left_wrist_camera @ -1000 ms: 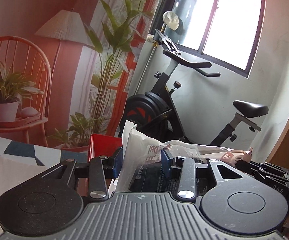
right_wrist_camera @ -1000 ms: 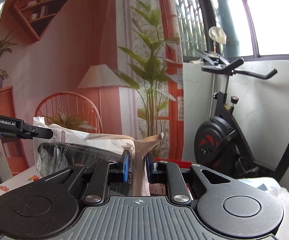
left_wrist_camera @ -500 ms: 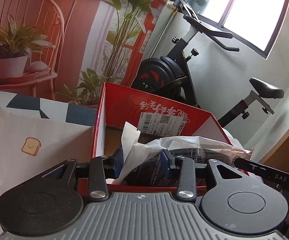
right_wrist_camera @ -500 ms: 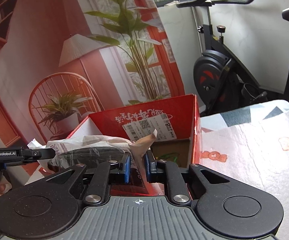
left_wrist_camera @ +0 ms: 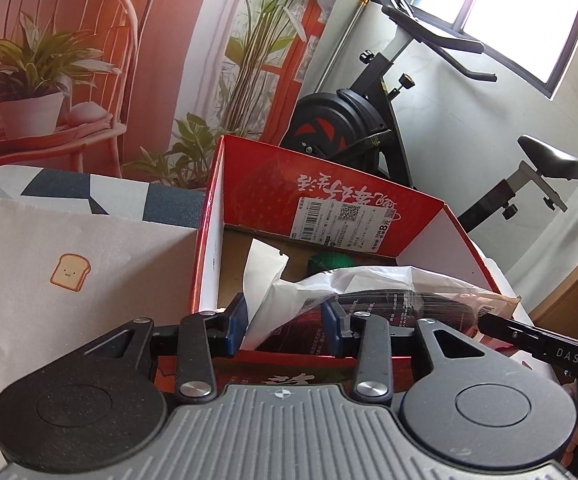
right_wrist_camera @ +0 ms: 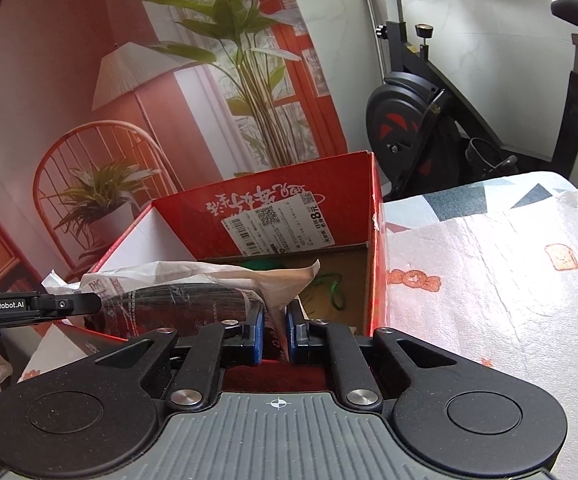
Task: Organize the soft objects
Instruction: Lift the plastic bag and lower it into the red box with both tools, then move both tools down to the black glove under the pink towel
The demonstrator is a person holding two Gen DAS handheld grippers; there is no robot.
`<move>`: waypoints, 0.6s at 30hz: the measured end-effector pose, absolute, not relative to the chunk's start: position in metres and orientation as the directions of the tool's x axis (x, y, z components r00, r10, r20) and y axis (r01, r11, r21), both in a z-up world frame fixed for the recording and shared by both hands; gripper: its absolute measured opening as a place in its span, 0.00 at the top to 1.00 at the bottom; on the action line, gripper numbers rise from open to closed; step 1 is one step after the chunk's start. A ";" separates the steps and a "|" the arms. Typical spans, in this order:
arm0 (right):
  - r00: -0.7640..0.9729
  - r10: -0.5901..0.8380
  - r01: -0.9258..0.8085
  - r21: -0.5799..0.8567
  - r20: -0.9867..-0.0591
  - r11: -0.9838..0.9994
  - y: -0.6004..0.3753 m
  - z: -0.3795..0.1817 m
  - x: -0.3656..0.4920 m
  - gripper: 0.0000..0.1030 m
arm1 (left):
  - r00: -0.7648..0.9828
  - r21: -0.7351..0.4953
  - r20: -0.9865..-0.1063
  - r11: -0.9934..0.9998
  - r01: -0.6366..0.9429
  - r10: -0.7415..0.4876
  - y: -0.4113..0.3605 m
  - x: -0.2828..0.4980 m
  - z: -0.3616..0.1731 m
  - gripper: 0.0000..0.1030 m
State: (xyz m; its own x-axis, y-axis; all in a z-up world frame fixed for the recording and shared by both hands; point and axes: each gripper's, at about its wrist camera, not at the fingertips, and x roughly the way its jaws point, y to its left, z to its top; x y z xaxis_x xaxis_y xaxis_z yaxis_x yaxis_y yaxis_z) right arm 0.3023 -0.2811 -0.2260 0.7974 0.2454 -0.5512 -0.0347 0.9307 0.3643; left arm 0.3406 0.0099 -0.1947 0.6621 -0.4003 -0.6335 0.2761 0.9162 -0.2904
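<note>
Red cardboard box (left_wrist_camera: 329,184) is receiving the plastic packet (left_wrist_camera: 369,292) I am holding over it, left hand-held gripper (left_wrist_camera: 285,326) loosening on one end, right hand-held gripper (right_wrist_camera: 275,338) pinching the other. I am judging release and further sorting remain.

Two fisheye wrist views, each looking forward and downward over its own fingers, close to an open red box (left_wrist_camera: 329,204) (right_wrist_camera: 273,216); both share the box and an exercise bike (left_wrist_camera: 341,120) behind
</note>
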 end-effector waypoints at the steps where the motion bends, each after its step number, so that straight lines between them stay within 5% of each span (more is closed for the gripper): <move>1: 0.801 0.227 -0.030 0.342 -0.553 0.939 -0.278 -0.224 0.301 0.88 | 0.668 -0.280 -0.633 0.920 0.274 -0.392 0.011 0.339 -0.193 0.54; 3: 0.812 0.185 -0.015 0.298 -0.553 0.955 -0.272 -0.221 0.295 0.76 | 0.682 -0.252 -0.634 0.931 0.263 -0.365 0.012 0.332 -0.189 0.40; 8: 0.854 0.164 -0.022 0.282 -0.494 0.959 -0.273 -0.211 0.272 0.52 | 0.705 -0.257 -0.597 0.924 0.282 -0.382 0.023 0.308 -0.176 0.26; 18: 0.881 0.137 -0.048 0.204 -0.453 0.978 -0.258 -0.216 0.213 0.10 | 0.749 -0.185 -0.568 0.939 0.290 -0.343 0.026 0.244 -0.184 0.25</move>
State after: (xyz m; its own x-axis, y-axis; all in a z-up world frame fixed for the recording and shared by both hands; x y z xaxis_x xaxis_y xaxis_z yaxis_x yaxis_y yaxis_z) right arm 0.2126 -0.2578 -0.2163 0.8810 0.1374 -0.4527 -0.0476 0.9778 0.2041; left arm 0.2442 0.0261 -0.1836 0.7485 -0.3429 -0.5676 0.2901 0.9390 -0.1848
